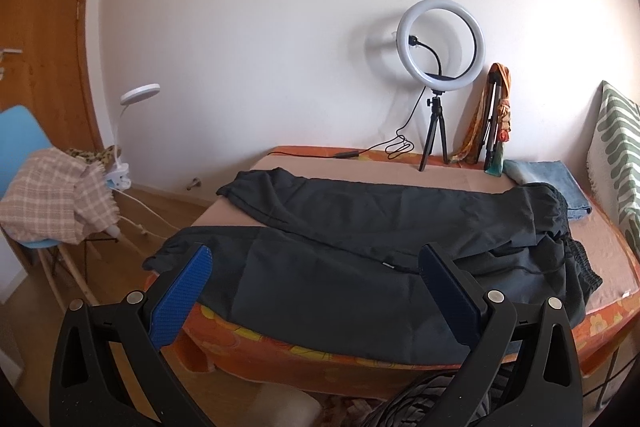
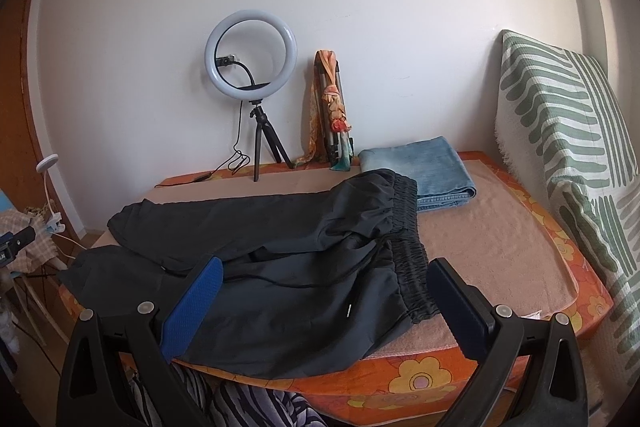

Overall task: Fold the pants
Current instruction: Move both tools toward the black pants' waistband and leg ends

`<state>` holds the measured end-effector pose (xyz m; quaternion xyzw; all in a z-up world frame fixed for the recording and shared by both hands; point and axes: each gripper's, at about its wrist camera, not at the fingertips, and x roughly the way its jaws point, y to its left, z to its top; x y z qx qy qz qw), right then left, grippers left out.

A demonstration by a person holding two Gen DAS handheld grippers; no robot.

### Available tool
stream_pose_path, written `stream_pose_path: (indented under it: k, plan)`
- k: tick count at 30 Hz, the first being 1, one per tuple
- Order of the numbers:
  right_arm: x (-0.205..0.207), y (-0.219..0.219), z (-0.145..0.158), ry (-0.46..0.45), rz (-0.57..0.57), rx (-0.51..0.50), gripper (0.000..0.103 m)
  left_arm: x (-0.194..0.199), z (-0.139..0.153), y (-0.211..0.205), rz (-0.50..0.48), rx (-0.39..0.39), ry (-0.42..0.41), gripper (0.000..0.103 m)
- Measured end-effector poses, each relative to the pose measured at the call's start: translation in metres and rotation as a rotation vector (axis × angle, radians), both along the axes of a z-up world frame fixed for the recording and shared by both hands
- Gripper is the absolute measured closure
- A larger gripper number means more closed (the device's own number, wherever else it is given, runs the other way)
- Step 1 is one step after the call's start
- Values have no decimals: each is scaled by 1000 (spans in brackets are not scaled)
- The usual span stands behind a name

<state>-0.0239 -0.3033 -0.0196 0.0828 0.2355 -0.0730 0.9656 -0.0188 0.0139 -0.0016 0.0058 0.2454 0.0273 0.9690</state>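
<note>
Black pants (image 1: 360,239) lie spread flat across the table (image 1: 608,255), both legs pointing left and the elastic waistband (image 2: 408,247) at the right. The near leg hangs slightly over the front edge. My left gripper (image 1: 316,259) hovers open above the near leg, its blue pads (image 1: 180,299) wide apart and holding nothing. My right gripper (image 2: 326,271) is open too, over the waist end of the pants (image 2: 288,267), with nothing between its fingers.
Folded blue jeans (image 2: 428,179) lie at the back right. A ring light on a tripod (image 1: 438,47) and a scarf-wrapped stand (image 1: 496,115) rise by the wall. A striped cushion (image 2: 572,147) stands at the right, a blue chair with a plaid cloth (image 1: 52,199) at the left.
</note>
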Motion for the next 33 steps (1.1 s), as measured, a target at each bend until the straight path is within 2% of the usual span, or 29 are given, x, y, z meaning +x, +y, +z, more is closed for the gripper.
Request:
stream_pose_path:
  k: [8,16,20,24,33]
  plan:
    - [16,3,8,-24,94,13,0,6,-17,37,42,20,93,0]
    - [45,8,16,-18,217,-30,0,23,-10,75,17,-26,70,0]
    - [69,12,19,-35,277,-61,0,51,-3,87,5,-12,73,0]
    - [106,13,24,14,316,-81,0,89,1,98,-14,-13,99,1]
    - [228,16,16,117,403,-107,0,190,-15,111,-37,-23,197,2]
